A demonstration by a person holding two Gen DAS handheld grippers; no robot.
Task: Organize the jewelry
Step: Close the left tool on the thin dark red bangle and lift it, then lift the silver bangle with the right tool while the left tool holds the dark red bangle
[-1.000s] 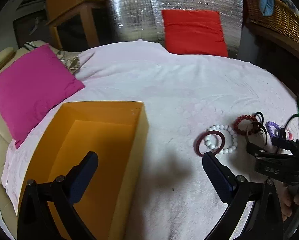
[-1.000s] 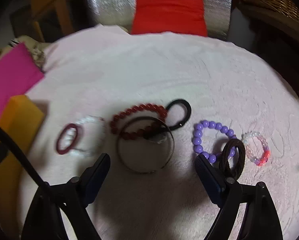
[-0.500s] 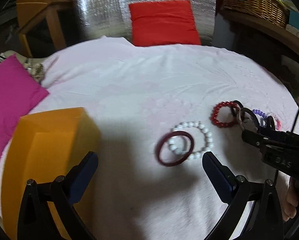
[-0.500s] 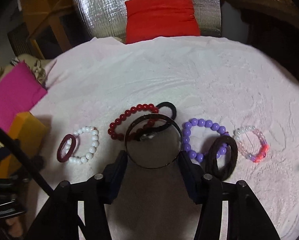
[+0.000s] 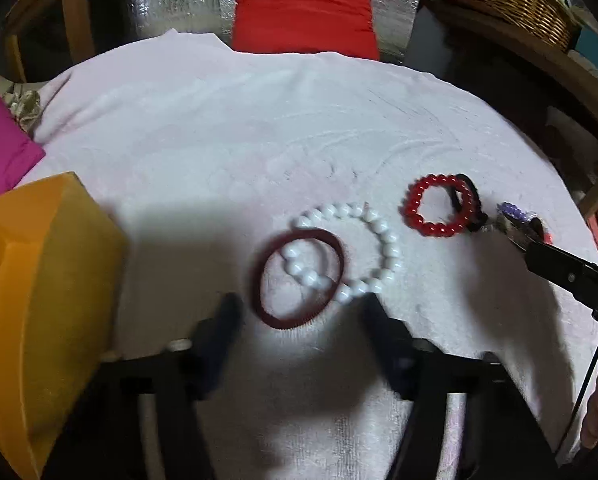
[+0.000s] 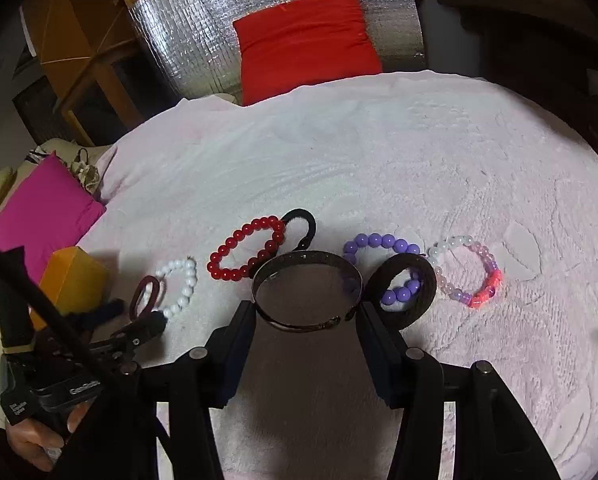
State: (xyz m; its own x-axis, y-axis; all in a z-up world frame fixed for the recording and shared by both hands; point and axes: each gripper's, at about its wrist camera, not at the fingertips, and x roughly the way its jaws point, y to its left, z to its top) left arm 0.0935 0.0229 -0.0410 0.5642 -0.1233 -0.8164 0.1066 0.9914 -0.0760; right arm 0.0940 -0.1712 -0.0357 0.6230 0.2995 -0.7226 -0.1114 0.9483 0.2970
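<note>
left wrist: low, blurred | right wrist: higher | shared: white bead bracelet

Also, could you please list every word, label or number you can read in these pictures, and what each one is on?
Nothing can be read for certain.
Pale lettering on the left gripper body, in the right wrist view: too small and blurred to read.
The bracelets, the orange box and the cushions show no text.
</note>
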